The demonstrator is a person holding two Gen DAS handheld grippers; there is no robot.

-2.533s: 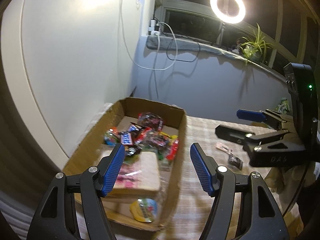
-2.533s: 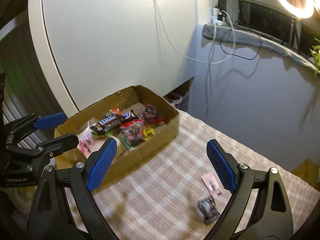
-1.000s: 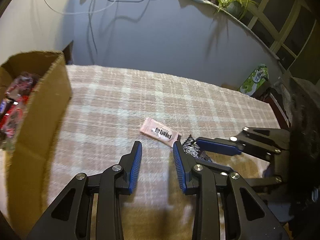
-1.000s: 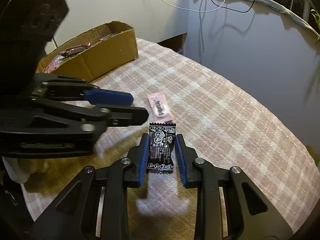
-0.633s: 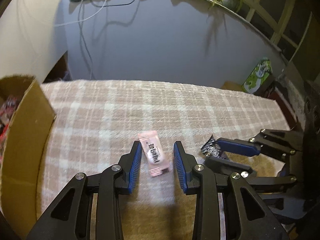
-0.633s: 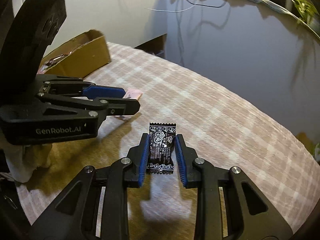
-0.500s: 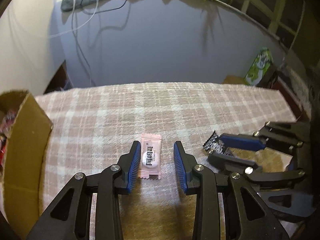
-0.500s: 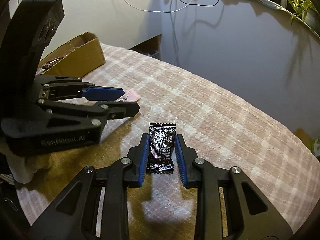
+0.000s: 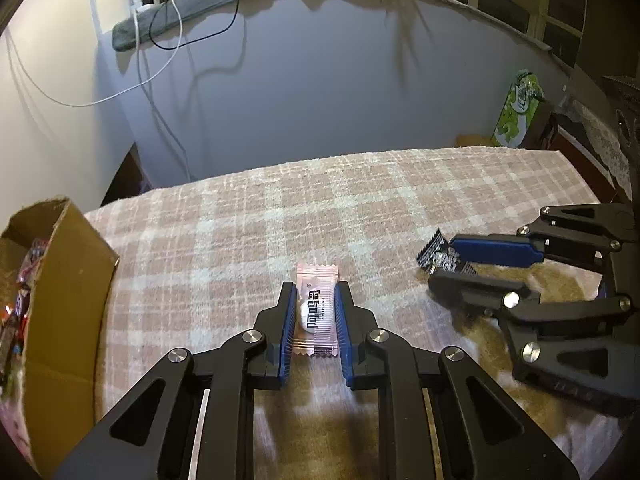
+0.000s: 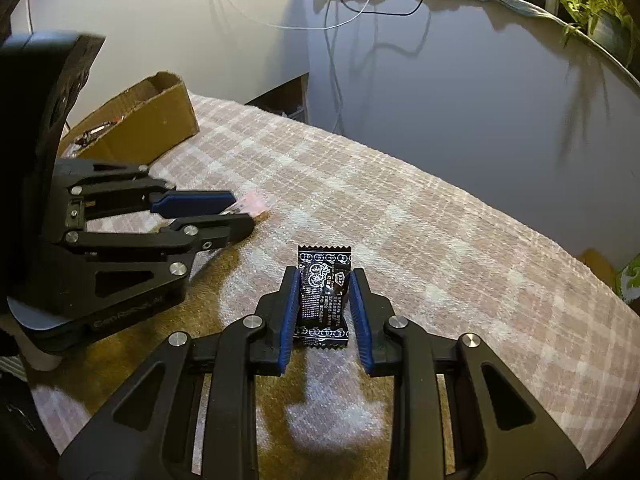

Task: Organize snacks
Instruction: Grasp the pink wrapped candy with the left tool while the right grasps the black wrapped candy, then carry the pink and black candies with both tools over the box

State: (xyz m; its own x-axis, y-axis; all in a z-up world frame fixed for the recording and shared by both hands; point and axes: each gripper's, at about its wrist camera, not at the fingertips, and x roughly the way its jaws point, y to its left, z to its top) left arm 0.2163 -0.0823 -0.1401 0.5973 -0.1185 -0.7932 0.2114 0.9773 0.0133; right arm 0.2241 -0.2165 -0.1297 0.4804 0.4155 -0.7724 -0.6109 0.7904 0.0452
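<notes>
A pink candy packet (image 9: 316,312) lies lengthwise between the blue pads of my left gripper (image 9: 316,288), whose jaws are closing and press on its long sides just above the checked tablecloth (image 9: 320,200). My right gripper (image 10: 325,274) is shut on a black candy packet (image 10: 324,296) with white print, held upright a little off the cloth. The two grippers sit side by side: in the left wrist view the right gripper (image 9: 440,262) is at the right, and in the right wrist view the left gripper (image 10: 242,212) is at the left with the pink packet (image 10: 256,204) poking out.
An open cardboard box (image 9: 68,272) holding several snacks stands at the table's left end, also seen as the box (image 10: 160,128) beyond the left gripper. A grey wall with hanging cables runs behind the table. A green carton (image 9: 518,112) stands off the far right corner.
The left gripper's jaws have closed from a wide gap onto the pink packet. The right gripper keeps the black packet and has shifted a little.
</notes>
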